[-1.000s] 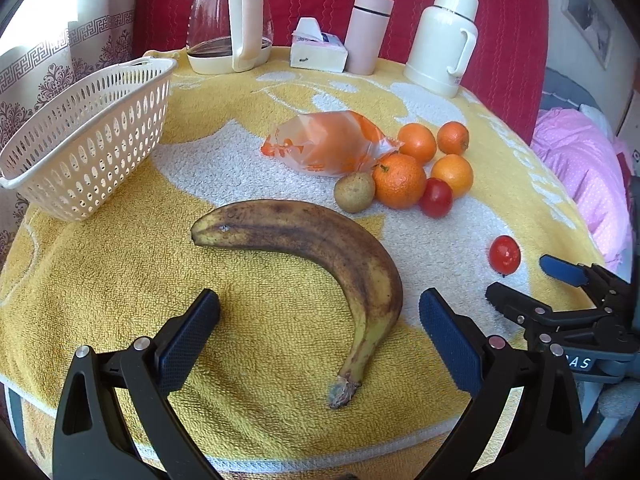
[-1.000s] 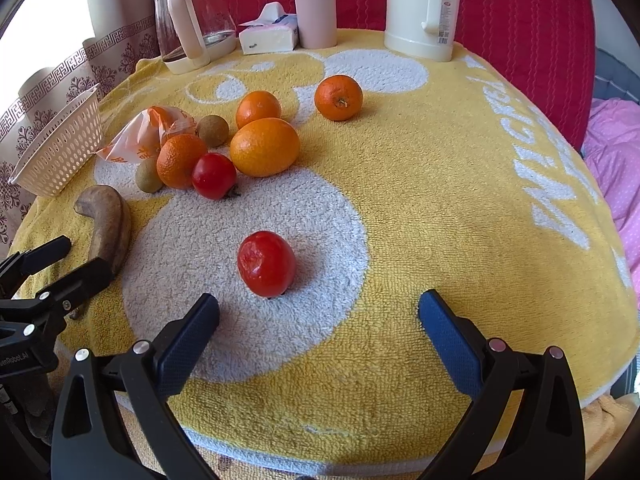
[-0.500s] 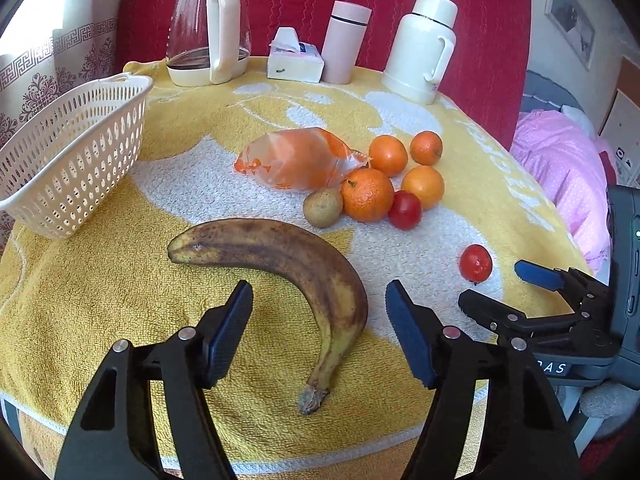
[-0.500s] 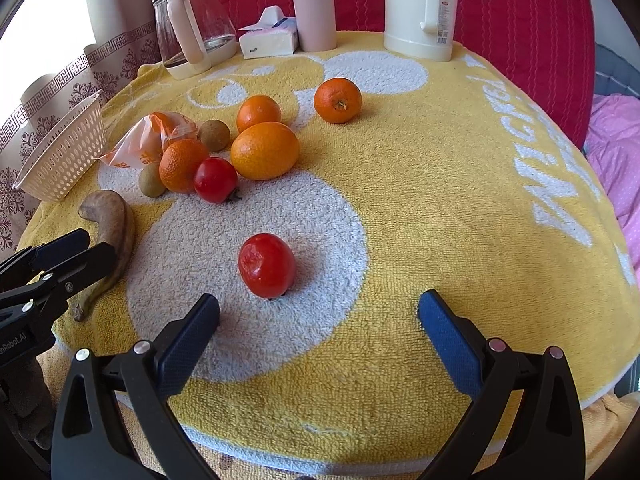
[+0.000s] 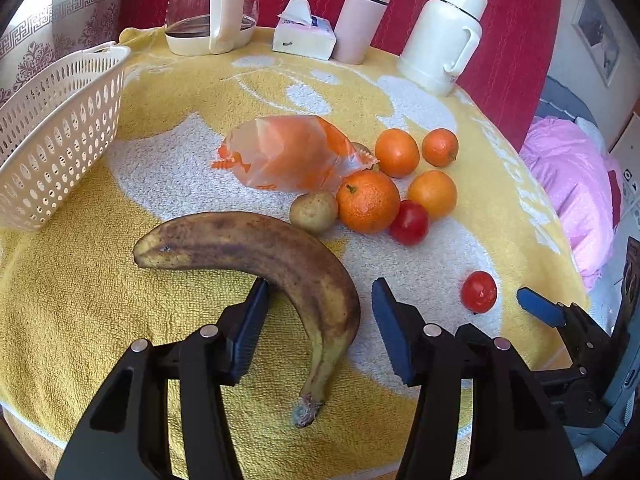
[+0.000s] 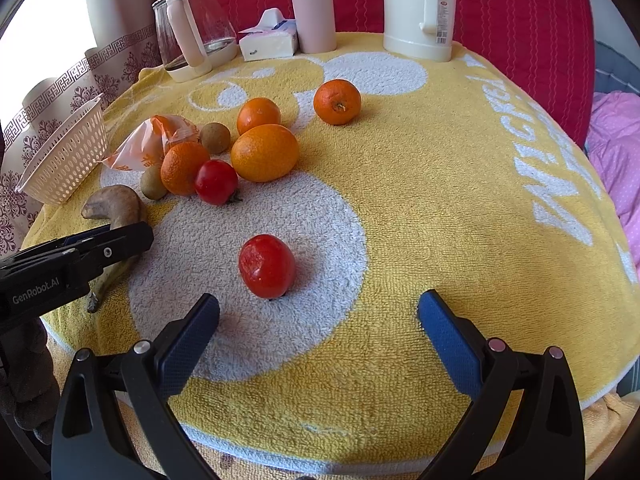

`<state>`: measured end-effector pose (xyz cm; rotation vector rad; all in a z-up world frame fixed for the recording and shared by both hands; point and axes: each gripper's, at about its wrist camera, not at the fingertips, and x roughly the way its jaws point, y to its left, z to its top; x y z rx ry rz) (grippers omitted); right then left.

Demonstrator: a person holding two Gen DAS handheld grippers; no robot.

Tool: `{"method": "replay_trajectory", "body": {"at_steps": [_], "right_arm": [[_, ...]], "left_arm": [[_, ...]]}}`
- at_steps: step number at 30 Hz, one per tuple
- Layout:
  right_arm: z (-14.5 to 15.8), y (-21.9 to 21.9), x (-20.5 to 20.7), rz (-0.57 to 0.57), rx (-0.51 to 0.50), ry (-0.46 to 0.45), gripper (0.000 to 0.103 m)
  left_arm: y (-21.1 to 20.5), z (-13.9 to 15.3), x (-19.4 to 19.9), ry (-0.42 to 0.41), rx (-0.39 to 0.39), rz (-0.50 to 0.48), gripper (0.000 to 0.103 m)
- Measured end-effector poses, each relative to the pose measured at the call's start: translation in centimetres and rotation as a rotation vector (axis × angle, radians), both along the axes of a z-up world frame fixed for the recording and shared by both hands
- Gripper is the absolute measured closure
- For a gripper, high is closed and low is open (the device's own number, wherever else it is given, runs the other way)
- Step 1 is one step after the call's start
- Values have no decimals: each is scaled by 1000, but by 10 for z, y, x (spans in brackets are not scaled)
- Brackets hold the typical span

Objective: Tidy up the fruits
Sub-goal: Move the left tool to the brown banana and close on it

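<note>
Yellow towelling covers the round table (image 5: pixel 80 300), with a red cushion behind it. The left gripper (image 5: pixel 320 312) now has the banana (image 5: pixel 280 252) between its fingers: the left pad touches the inner curve, the right pad stands just beside the outer side, so the jaws are narrow but not yet closed on it. Compared with a second ago, they have closed a lot and moved forward over the fruit. I judge the grasp is almost ready; after it, the banana probably goes to the white basket (image 5: pixel 52 136) at the left edge. The right gripper (image 6: pixel 320 336) stays wide open, a little behind the lone tomato (image 6: pixel 266 266), nearly as before. The oranges (image 6: pixel 264 152) remain grouped.
</note>
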<state>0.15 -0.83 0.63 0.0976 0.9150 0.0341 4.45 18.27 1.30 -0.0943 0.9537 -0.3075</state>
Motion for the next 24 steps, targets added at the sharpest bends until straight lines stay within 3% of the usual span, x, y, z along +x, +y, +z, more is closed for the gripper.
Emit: {"method": "replay_trajectory", "body": {"at_steps": [7, 13, 17, 24], "right_arm": [[0, 0, -1, 0, 7, -3, 5], [0, -1, -1, 0, 8, -4, 5], [0, -1, -1, 0, 15, -6, 5], [0, -1, -1, 0, 16, -7, 5]], "left_arm": [[33, 1, -12, 20, -77, -17, 47], [44, 6, -28, -18, 4, -17, 46], [62, 8, -37, -39, 64, 36, 37], [63, 17, -44, -76, 64, 48, 38]]}}
